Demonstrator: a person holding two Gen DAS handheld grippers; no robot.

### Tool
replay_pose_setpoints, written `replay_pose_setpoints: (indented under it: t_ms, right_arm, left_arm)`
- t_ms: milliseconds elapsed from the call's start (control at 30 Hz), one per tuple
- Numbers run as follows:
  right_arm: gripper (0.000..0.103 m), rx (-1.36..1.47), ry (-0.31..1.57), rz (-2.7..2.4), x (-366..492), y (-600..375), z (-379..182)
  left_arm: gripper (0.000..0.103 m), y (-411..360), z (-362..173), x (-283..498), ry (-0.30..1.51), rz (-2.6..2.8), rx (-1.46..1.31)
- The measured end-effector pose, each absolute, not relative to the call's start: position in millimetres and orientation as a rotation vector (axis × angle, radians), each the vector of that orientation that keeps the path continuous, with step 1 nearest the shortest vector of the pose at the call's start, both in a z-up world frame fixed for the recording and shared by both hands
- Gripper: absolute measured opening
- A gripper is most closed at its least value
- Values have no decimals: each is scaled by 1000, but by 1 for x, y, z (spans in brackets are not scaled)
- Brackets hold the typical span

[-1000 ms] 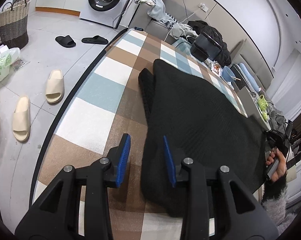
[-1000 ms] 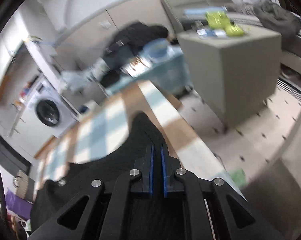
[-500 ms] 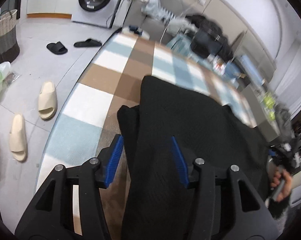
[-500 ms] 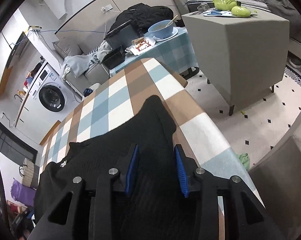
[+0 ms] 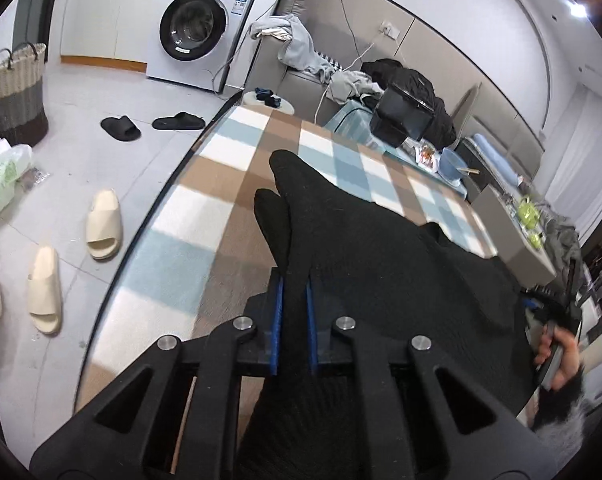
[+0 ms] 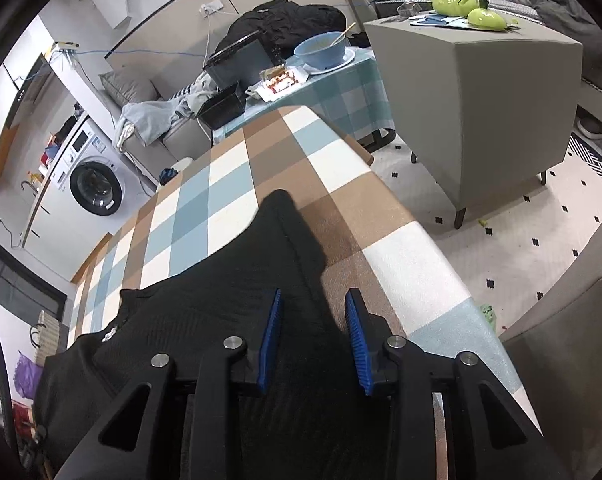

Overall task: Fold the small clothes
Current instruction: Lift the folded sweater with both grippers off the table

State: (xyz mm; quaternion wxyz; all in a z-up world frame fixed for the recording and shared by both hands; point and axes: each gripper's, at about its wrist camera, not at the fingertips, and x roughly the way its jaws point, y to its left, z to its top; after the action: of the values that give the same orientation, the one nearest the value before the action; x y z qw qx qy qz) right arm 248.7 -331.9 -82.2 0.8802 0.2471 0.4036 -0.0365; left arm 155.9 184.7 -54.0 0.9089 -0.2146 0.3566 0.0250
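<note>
The left gripper (image 5: 293, 320) has just been closing, and now its blue pads are clamped on a ridge of the black garment (image 5: 381, 264): half a second back those jaws stood wide astride the cloth, now they pinch a fold of it that runs up between them. So that side is caught and ready to be carried over.

On the other side, the right gripper (image 6: 315, 336) tells a different story. A second ago its jaws were pressed together; now they stand parted, with the black garment (image 6: 229, 304) lying under and between them but neither pad pressing on it. It has let go of its edge, or at least I see nothing held there.

Farther out, the garment spreads flat over the near part of the checked tabletop (image 5: 229, 168), one sleeve-like tip reaching toward the middle of the cloth, a second, shorter flap beside it nearer the left edge. From the right view another tip points up toward the far end, close to the right edge (image 6: 401, 216).

Beyond that, the far end of the tabletop lies bare.

My read: one fold is laid, and the left side is gripped for the next.
</note>
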Motion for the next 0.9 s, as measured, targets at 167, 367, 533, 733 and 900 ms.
replay_pose_setpoints:
  t_ms: [167,367,533,733,900]
  right_arm:
    - [34,553,836,-77,255,-331,-80]
    - [40,526,829,-54,275,-324,-71]
    - [32,507,834,-76,289,-313,-85]
    - [7,509,558,130,254,-312,-52]
    - [7,512,441,55,225,-332,-27]
  left_arm:
    - [10,199,-79,154,879,102,-485]
    - [55,210,-53,154,777,92,-473]
    - [62,217,-51,188,775,77,-489]
    - [61,224,-85,246,897,145,-517]
    - [21,226,-105,264,937,173,-494]
